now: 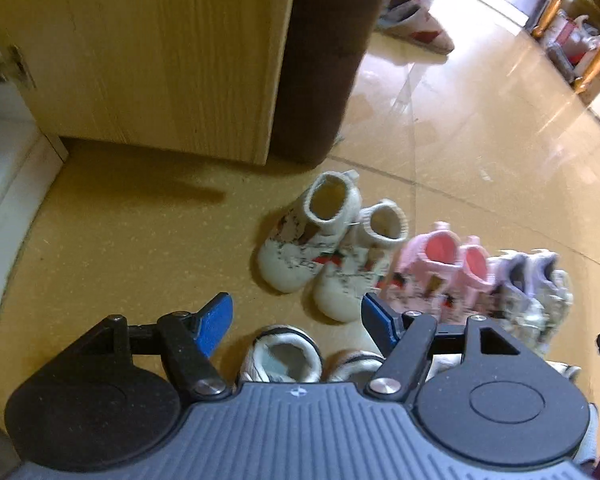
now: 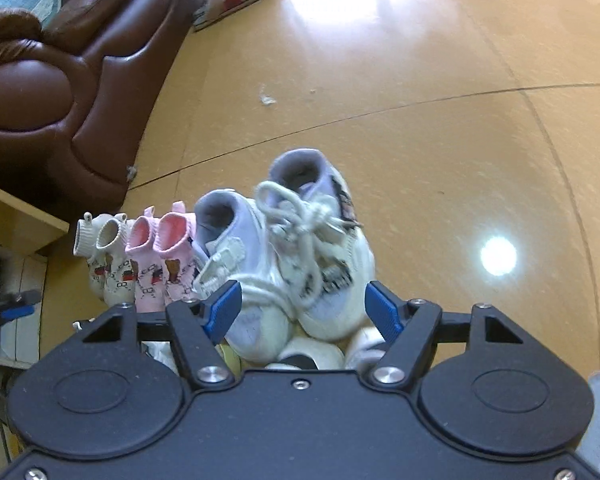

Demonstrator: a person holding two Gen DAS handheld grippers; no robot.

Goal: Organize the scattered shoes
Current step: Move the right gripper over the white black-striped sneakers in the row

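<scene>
While pairs wait toe-out along the floor point(image 1: 120, 240): cream booties point(image 1: 324, 248), pink booties point(image 1: 444, 268), lilac sneakers point(image 2: 292, 248) ranked by the cabinet point(image 1: 160, 60) for tidiness, left gripper point(image 1: 296, 320) and right gripper point(image 2: 304, 308) agape, empty.

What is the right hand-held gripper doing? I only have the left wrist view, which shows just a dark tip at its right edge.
Observer: The right hand-held gripper is open. Its blue fingers stand either side of the toes of the grey-and-white sneakers without pressing on them.
Operator: Those sneakers are a blur for me. Are they laced?
Observer: Yes, the white laces lie in a loose tangle across both shoes.
Operator: I can't read the print on the pink pair.
Observer: Each of the pink shoes shows a small brown bear.
</scene>
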